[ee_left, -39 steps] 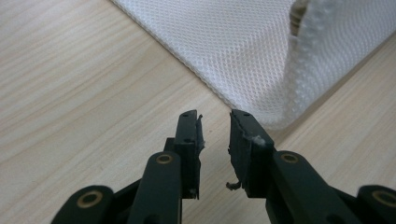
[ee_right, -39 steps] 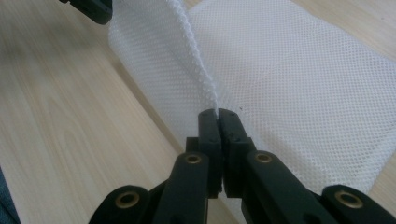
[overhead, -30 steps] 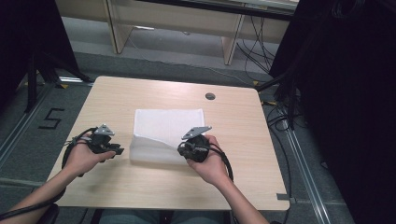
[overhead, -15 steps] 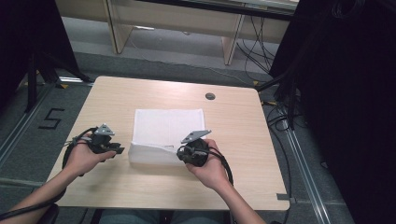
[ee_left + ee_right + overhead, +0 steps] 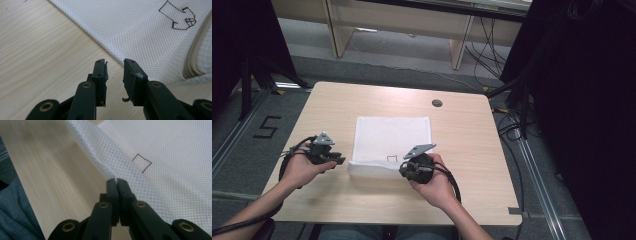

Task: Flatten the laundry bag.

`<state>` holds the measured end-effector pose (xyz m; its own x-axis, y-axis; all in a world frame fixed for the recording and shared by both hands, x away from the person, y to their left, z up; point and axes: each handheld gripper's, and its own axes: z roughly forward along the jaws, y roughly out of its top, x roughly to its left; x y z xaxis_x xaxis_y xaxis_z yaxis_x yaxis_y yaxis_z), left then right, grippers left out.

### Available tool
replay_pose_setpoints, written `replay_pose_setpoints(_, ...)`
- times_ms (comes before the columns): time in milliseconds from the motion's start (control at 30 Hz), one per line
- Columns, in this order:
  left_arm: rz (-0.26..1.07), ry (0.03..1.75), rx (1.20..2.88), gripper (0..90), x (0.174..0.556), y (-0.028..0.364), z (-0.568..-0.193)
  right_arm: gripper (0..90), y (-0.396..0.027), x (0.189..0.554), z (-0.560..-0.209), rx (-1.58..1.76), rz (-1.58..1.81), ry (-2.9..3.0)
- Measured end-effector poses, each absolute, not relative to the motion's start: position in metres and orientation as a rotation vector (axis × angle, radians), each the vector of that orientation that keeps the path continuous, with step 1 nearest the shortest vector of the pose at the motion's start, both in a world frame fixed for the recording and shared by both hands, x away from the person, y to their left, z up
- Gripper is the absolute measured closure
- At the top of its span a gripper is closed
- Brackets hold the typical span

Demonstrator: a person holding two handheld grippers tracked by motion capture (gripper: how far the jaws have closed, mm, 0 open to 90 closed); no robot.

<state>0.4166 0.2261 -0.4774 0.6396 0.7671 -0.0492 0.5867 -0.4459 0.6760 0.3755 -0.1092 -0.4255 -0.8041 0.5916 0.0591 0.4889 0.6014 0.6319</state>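
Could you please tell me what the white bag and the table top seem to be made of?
White bag: apparently synthetic mesh fabric, matte, with a fine grid of holes and a beige zip. Table top: pale wood-grain surface, smooth with a slight sheen, probably laminate rather than solid wood.

1. A pale wood tabletop with a round cable port stands on grey floor.
2. A light wooden desk frame stands far behind it.
3. Black cables trail at far right (beside dark curtains).
4. A "5" marks the left floor.
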Motion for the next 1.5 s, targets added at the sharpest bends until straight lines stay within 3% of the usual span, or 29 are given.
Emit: replay_pose_setpoints(1500,0.357,1.016,2.196,70.1,0.416,0.223,-0.477,90.0,-0.076,0.350,-0.446,0.799,0.938,2.817)
